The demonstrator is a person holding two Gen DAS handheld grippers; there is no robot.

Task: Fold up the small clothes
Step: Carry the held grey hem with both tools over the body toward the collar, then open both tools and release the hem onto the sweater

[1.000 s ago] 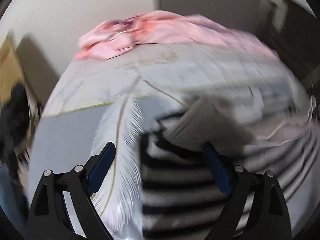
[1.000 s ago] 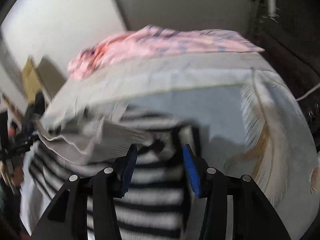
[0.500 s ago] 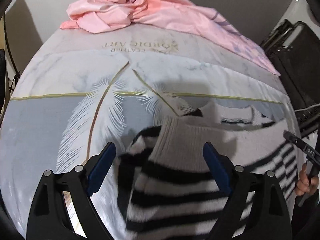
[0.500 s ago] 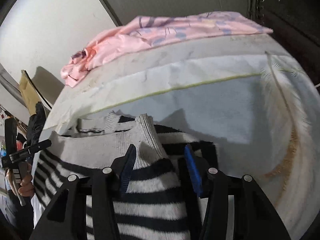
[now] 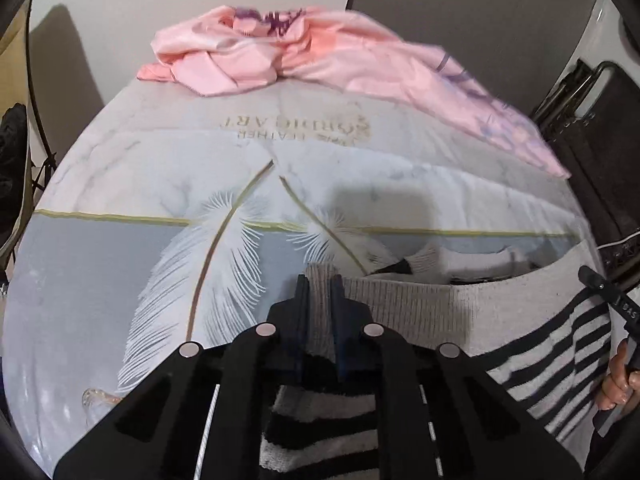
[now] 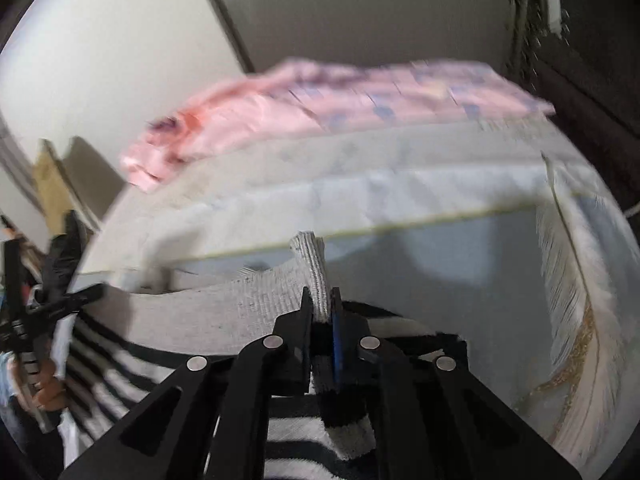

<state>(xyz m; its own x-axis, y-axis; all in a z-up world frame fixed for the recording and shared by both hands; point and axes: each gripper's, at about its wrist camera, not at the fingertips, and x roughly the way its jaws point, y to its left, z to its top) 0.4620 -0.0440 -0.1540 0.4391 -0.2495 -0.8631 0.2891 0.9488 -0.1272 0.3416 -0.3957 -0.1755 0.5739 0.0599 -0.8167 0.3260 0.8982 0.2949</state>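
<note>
A black-and-white striped sweater (image 5: 536,344) with a grey ribbed hem lies on the bed, its hem stretched between both grippers. My left gripper (image 5: 320,284) is shut on the hem's left corner, which pokes up between the fingers. In the right wrist view the same striped sweater (image 6: 192,316) runs left from my right gripper (image 6: 320,296), shut on the hem's right corner. Each view shows the other hand-held gripper at its edge: the right gripper (image 5: 612,304) and the left gripper (image 6: 52,304).
The bed cover (image 5: 168,184) is pale grey and white with feather prints and a gold line. A crumpled pink blanket (image 5: 304,56) lies at the far end. Dark furniture (image 5: 600,128) stands beside the bed on the right.
Both grippers went from open to shut, each pinching a corner of the grey hem. The hem is now lifted and pulled taut between them.
</note>
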